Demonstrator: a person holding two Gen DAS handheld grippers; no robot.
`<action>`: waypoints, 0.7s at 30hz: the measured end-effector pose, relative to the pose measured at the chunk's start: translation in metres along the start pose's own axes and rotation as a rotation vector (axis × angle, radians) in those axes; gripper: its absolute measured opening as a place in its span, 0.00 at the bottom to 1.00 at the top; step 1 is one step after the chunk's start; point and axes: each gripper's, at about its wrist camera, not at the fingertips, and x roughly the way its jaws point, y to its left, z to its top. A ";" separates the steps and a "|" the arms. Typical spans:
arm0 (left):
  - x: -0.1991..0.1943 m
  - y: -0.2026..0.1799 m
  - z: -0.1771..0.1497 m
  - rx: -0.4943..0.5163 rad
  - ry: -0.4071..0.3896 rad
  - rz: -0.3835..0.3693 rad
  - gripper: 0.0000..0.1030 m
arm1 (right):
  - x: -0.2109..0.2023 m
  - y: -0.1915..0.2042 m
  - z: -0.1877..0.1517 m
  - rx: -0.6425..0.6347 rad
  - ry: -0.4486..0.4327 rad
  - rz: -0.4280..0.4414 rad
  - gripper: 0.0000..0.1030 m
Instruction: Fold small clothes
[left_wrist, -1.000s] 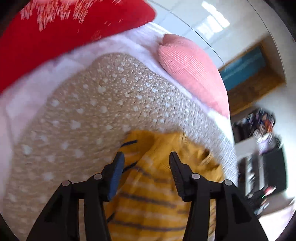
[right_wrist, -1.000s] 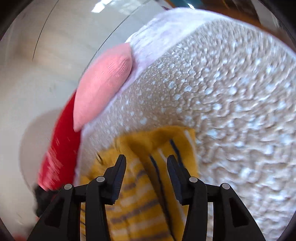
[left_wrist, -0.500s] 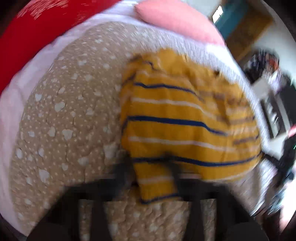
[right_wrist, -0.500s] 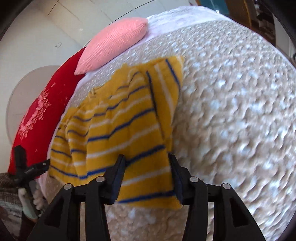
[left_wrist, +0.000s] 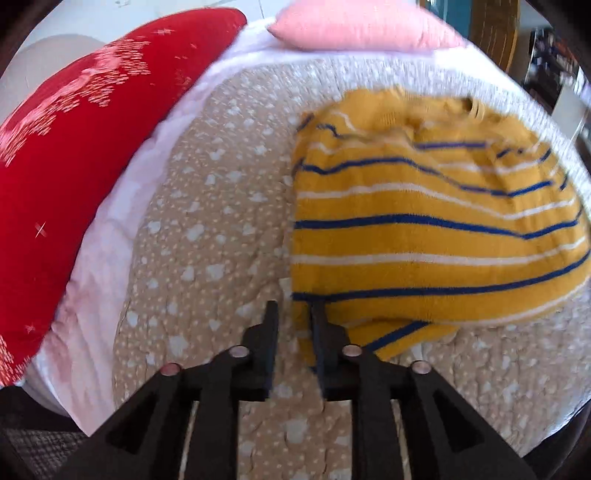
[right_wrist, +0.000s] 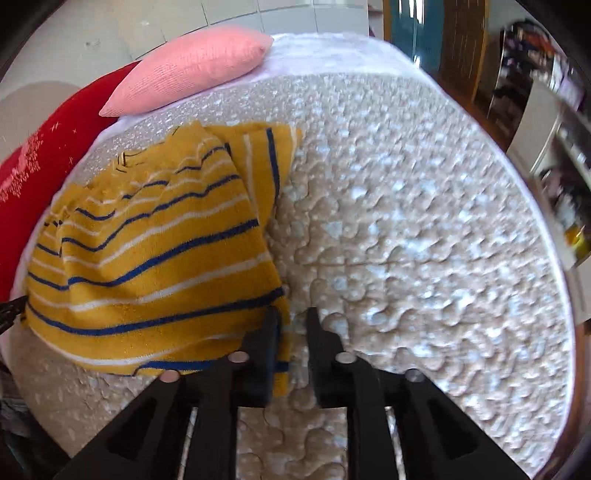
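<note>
A small yellow sweater with blue and white stripes (left_wrist: 436, 236) lies folded over on the beige quilted bed cover (left_wrist: 207, 236). In the left wrist view my left gripper (left_wrist: 293, 314) is nearly closed around the sweater's near left corner, jaws a narrow gap apart. In the right wrist view the sweater (right_wrist: 155, 266) lies at the left and my right gripper (right_wrist: 291, 321) is nearly closed at its near right corner, with the cloth edge between the fingers.
A red patterned pillow (left_wrist: 74, 155) lies left of the cover and a pink pillow (left_wrist: 354, 26) at the far end. The pink pillow (right_wrist: 192, 70) and room furniture (right_wrist: 546, 122) show in the right wrist view. Bare quilt (right_wrist: 424, 240) extends right of the sweater.
Both grippers pulled back toward the near edge of the sweater. Their jaws went from wide open to nearly closed at its near corners. The sweater's upper part now lies folded over.
</note>
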 end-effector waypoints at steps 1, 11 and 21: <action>-0.009 0.006 -0.003 -0.020 -0.025 -0.020 0.28 | -0.010 -0.001 0.001 -0.001 -0.019 -0.007 0.26; -0.046 0.049 -0.001 -0.409 -0.292 -0.175 0.63 | -0.067 0.062 0.025 -0.024 -0.156 0.126 0.28; 0.024 0.078 -0.012 -0.575 -0.297 -0.352 0.63 | 0.021 0.217 0.062 -0.181 -0.024 0.190 0.28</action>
